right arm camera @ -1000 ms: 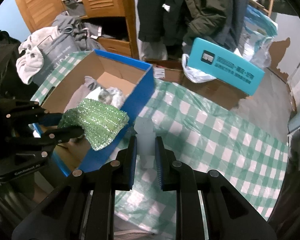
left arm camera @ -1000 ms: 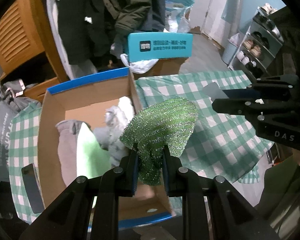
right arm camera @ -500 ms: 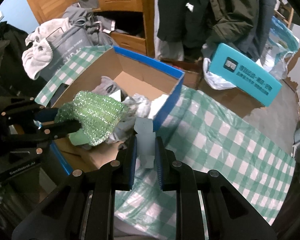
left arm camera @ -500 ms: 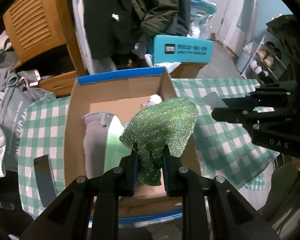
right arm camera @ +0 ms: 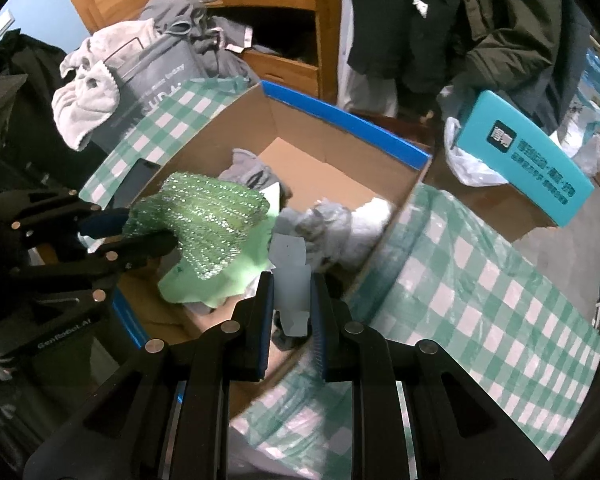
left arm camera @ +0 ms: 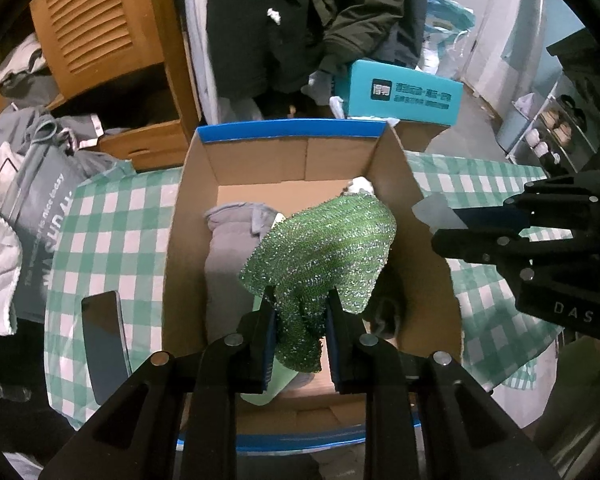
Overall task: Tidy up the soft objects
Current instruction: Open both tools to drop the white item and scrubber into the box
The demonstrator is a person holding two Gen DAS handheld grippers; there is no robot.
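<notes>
Green sparkly cloth (left arm camera: 320,248) hung pinched in the left hand-held gripper (left arm camera: 300,320) above the cardboard box (left arm camera: 188,208), which already held grey clothes (left arm camera: 228,248). From the right view, the right hand-held gripper (right arm camera: 292,312) clamped only a pale tab (right arm camera: 290,276); release remained.

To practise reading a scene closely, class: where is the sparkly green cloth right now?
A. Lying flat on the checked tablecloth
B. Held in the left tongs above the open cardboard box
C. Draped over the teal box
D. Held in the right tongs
B: the left tongs are shut on the green cloth, which hangs over the open cardboard box.
</notes>
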